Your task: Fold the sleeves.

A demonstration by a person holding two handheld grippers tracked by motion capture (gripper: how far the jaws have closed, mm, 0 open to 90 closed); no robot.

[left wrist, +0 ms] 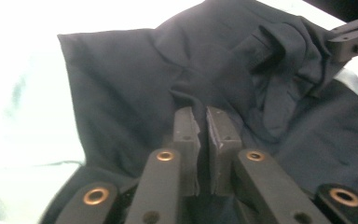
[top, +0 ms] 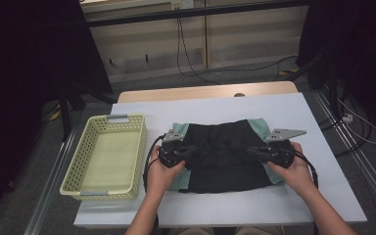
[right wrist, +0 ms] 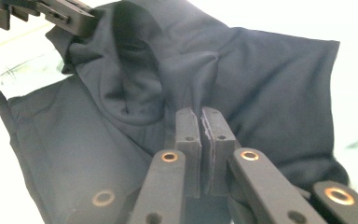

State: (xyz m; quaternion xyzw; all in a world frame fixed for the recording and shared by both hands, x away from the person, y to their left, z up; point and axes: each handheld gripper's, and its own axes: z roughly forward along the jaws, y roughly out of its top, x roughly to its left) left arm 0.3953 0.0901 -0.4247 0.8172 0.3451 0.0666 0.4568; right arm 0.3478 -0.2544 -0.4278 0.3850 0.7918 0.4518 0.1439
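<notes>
Both pairs of jaws are clenched on cloth. In the left gripper view the left gripper [left wrist: 204, 122] has its pads nearly together, with a fold of the black garment [left wrist: 135, 88] pinched at their tips; the right gripper [right wrist: 200, 122] grips the same garment the same way in its own view. No earlier picture is at hand to compare.

From above, the left gripper [top: 176, 149] holds the garment's [top: 223, 156] left edge and the right gripper [top: 274, 149] its right edge — the two face each other across it. The garment lies flat in the middle of the bench [top: 318, 117], its long axis running left to right, the middle bunched into soft creases between the jaws. Under it lies a pale green cloth [top: 178, 129], showing at the corners.

Just left of the left hand [top: 164, 171] stands a yellow basket [top: 78, 166] with a perforated wall, nothing in it. Nothing lies between the basket and the garment but the hand itself.
</notes>
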